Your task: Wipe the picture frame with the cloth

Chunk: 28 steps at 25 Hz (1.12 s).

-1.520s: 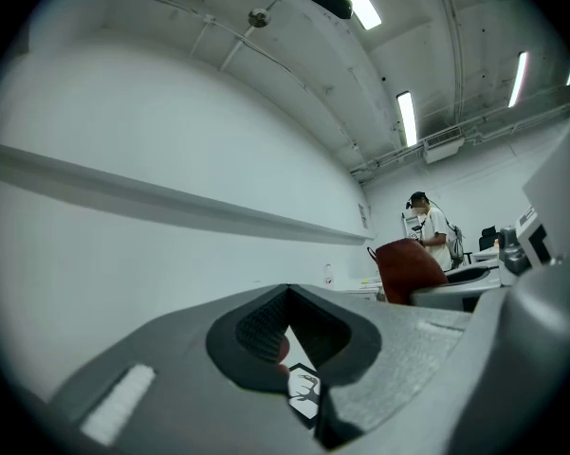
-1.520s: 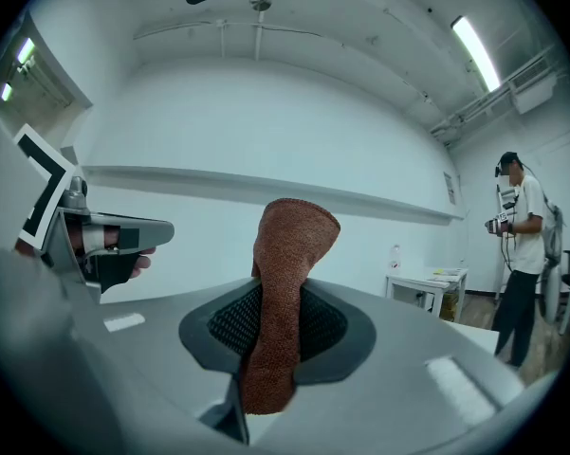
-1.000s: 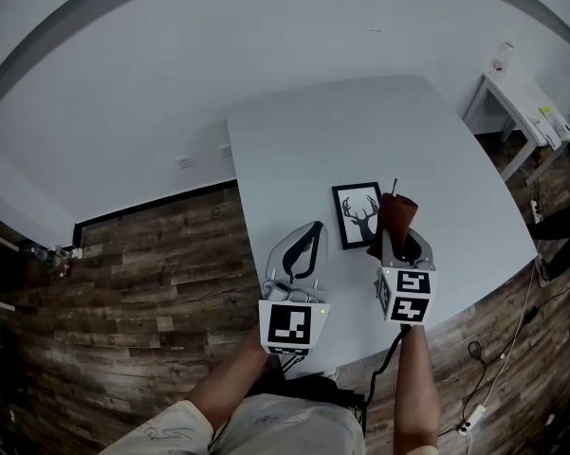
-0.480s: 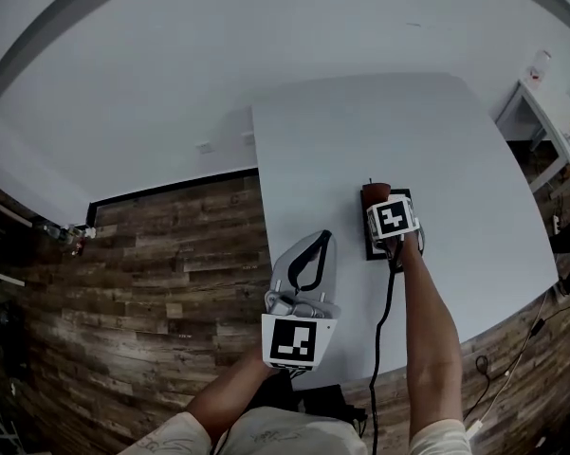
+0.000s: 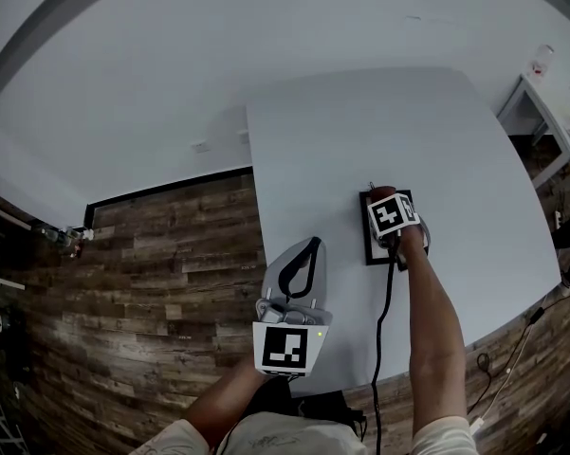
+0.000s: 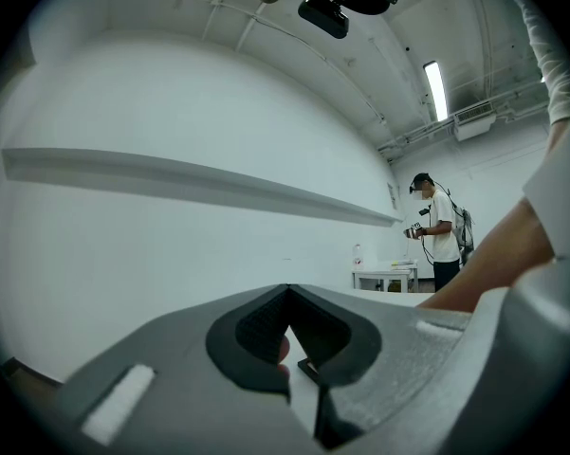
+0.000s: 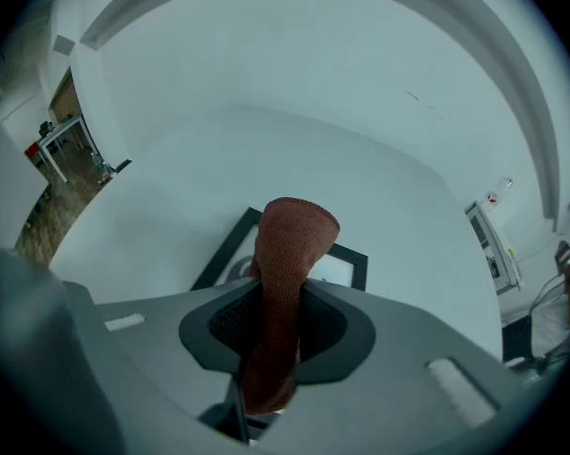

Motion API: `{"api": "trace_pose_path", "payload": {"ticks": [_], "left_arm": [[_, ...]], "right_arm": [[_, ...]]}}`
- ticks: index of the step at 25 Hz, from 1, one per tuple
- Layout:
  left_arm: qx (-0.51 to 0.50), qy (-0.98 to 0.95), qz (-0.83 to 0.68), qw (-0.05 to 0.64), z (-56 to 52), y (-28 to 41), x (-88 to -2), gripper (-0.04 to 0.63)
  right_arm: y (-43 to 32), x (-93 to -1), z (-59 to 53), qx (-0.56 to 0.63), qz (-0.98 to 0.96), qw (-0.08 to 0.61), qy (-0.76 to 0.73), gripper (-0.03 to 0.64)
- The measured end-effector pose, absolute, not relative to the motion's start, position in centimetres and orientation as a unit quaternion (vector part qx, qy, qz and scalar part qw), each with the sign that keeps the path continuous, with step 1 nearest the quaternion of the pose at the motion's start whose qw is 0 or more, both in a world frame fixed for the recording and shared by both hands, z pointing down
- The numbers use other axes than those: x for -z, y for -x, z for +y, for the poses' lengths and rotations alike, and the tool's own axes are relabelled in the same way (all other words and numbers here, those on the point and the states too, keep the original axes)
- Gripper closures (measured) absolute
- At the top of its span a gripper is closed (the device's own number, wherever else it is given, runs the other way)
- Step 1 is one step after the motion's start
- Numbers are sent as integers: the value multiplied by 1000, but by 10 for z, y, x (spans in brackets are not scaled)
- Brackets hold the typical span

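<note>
The black picture frame (image 5: 370, 250) lies flat on the white table (image 5: 360, 131), largely covered by my right gripper (image 5: 383, 201). That gripper is shut on a red-brown cloth (image 7: 289, 245), which sticks out past the jaws and hangs over the frame (image 7: 229, 246). In the head view only a bit of the cloth (image 5: 380, 193) shows at the frame's far edge. Whether cloth and glass touch cannot be told. My left gripper (image 5: 312, 243) hovers near the table's left edge, left of the frame, shut and holding nothing (image 6: 286, 290).
A cable (image 5: 383, 311) runs from the right gripper back along the arm. Wood floor (image 5: 171, 254) lies left of the table. A small white side table (image 5: 550, 112) with a bottle (image 5: 542, 60) stands far right. A person (image 6: 443, 233) stands in the distance.
My right gripper has carried the cloth forward from the table's near edge onto the frame, covering it. The left gripper has stayed about where it was.
</note>
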<state>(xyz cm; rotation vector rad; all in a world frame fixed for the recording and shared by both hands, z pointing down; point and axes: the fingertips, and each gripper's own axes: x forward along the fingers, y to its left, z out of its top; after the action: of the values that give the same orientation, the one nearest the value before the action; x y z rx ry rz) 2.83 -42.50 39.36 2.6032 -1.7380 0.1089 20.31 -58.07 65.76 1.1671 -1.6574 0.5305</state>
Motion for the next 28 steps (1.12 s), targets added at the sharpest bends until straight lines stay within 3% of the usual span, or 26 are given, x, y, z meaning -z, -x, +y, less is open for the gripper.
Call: {"api": "trace_pose_path", "payload": {"ticks": [9, 18, 23, 28], "left_arm": [[-34, -836, -547, 11, -428, -37, -401, 595], [-21, -838, -545, 14, -427, -42, -394, 595], [-18, -841, -540, 11, -424, -50, -390, 595], [-22, -843, -538, 11, -422, -53, -391, 595]], "right_arm": [[-279, -661, -567, -241, -639, 504, -528, 509], [-207, -630, -551, -249, -705, 431, -504, 509], [-178, -646, -534, -246, -712, 456, -474, 509], [-197, -659, -528, -258, -695, 468, -481, 509]]}}
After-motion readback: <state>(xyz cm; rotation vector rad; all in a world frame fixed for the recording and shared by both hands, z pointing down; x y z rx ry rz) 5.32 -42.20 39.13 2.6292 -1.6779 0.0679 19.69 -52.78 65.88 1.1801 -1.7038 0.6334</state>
